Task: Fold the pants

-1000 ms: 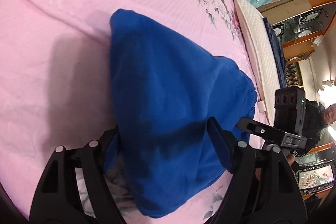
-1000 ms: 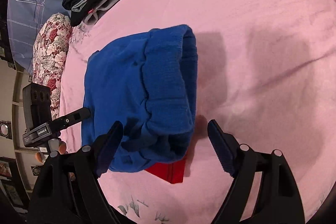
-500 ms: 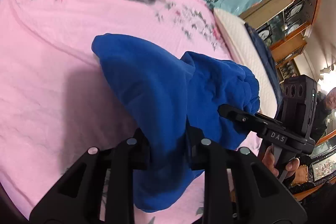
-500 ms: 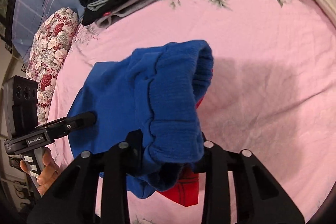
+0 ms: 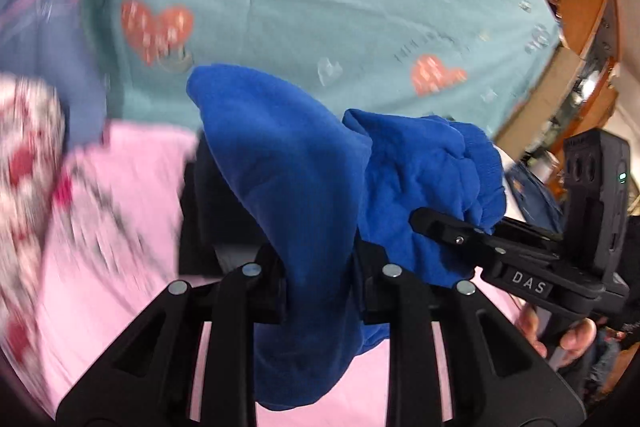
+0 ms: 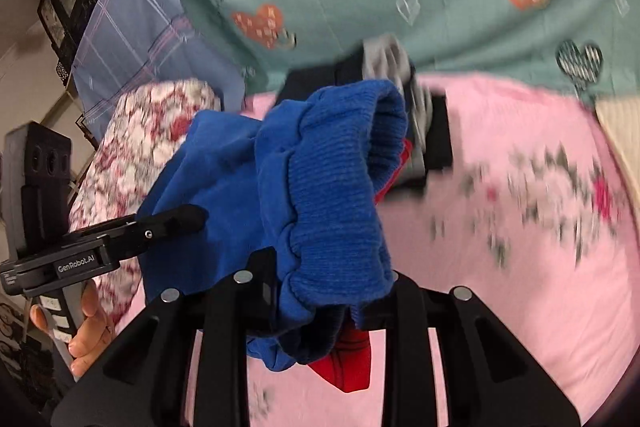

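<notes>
The folded blue pants hang in the air above the pink bed, held at both ends. My left gripper is shut on the smooth folded end. My right gripper is shut on the ribbed waistband end; a red lining hangs out below it. Each view shows the other gripper from the side: the right one in the left wrist view, the left one in the right wrist view, both clamped on blue cloth.
A stack of folded dark and grey clothes lies on the pink floral bedspread just beyond the pants. A teal heart-print cover, a blue plaid pillow and a floral pillow stand behind. Wooden furniture is at right.
Both grippers closed on the pants, lifted them off the bed and carried them toward the clothes stack and pillows. The view tilted up and is blurred by motion.
</notes>
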### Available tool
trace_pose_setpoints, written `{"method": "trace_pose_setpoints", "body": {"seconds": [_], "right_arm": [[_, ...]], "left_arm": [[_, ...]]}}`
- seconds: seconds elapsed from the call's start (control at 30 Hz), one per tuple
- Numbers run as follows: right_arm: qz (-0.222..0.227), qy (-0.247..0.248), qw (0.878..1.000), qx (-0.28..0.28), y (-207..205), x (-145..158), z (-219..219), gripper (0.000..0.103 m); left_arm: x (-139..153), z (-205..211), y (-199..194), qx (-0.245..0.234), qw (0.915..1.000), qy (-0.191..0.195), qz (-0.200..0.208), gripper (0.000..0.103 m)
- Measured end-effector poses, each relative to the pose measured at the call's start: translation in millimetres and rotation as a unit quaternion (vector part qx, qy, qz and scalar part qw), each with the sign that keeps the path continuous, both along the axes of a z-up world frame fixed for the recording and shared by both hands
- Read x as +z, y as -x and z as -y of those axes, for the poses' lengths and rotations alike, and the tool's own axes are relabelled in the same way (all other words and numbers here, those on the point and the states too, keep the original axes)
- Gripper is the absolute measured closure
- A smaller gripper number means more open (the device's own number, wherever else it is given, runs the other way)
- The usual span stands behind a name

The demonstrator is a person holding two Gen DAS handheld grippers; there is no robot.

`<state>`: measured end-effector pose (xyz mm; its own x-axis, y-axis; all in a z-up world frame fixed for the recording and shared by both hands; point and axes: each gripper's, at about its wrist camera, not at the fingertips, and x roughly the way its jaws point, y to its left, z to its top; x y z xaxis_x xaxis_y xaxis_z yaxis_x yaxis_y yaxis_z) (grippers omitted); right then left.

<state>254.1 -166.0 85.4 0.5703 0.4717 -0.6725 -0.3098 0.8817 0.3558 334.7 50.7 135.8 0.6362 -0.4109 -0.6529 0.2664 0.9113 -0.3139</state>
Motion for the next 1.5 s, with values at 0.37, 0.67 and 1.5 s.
{"method": "trace_pose_setpoints", "body": {"seconds": [0.37, 0.67, 1.5], "right_arm": [[-0.019, 0.060, 0.998, -0.030, -208.7, -22.6, -29.6, 0.070], [0.042, 0.099, 0.993, -0.040, -208.0, -34.2, -29.8, 0.034], [0.083, 0.150, 0.976, -0.133, 34.6, -62.7, 9.2, 0.002]], "left_arm": [[-112.5, -45.5, -145.4, 0.063, 0.9940, 0.017, -0.088, 0.025], [-69.1, -53.6, -117.7, 0.075, 0.9965, -0.028, -0.022, 0.026], [-103.0, -7.5, 160.6, 0.203, 0.9655, -0.134, 0.093, 0.002]]}}
